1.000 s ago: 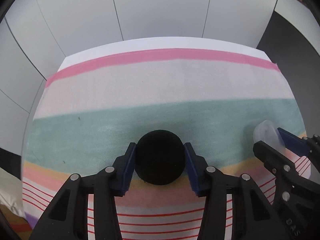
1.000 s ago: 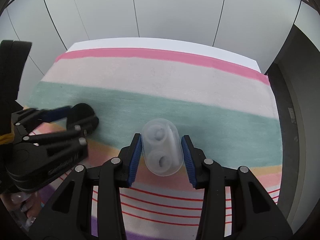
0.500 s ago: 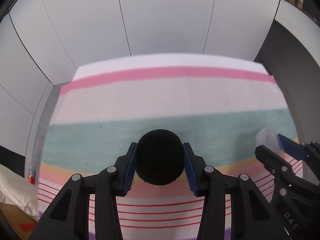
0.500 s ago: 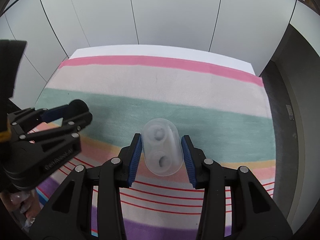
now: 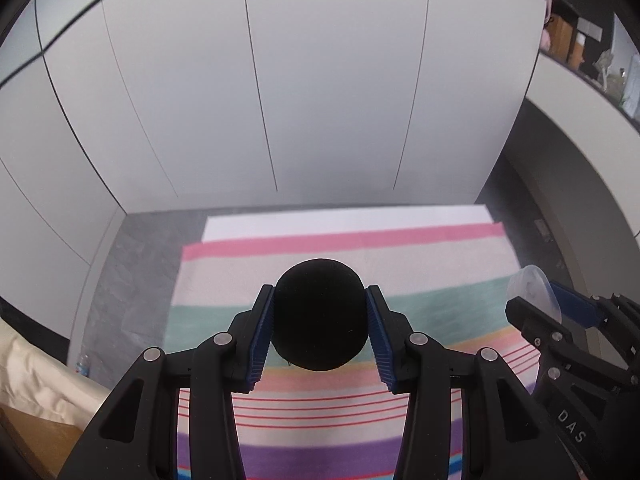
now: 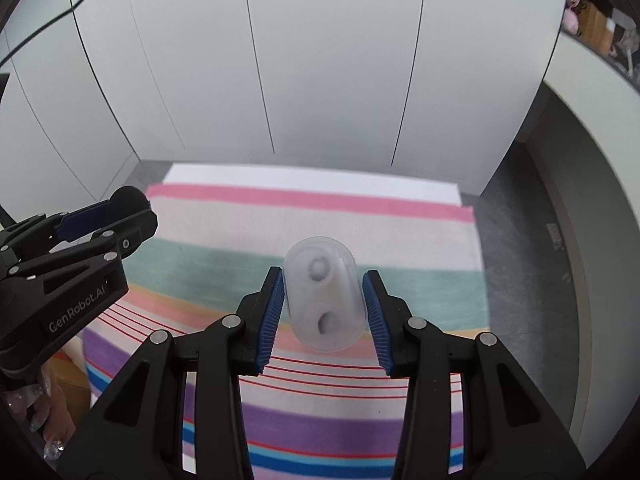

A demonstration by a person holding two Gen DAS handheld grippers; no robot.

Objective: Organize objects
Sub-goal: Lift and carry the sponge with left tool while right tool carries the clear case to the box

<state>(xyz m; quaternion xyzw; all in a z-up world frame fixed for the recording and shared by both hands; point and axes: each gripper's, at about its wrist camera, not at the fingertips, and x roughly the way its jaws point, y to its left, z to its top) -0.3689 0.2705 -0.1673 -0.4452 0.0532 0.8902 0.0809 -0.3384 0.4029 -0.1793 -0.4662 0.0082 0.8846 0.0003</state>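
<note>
Your left gripper is clamped on a black round object and your right gripper on a clear oblong case, both held above the striped cloth, with white wall panels beyond.

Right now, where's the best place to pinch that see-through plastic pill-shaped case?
Grip the clear oval plastic case across its two long flat sides, coming in from its end, as the right tool does. Those sides are straight and parallel; the rounded ends could slip from the pads.
</note>
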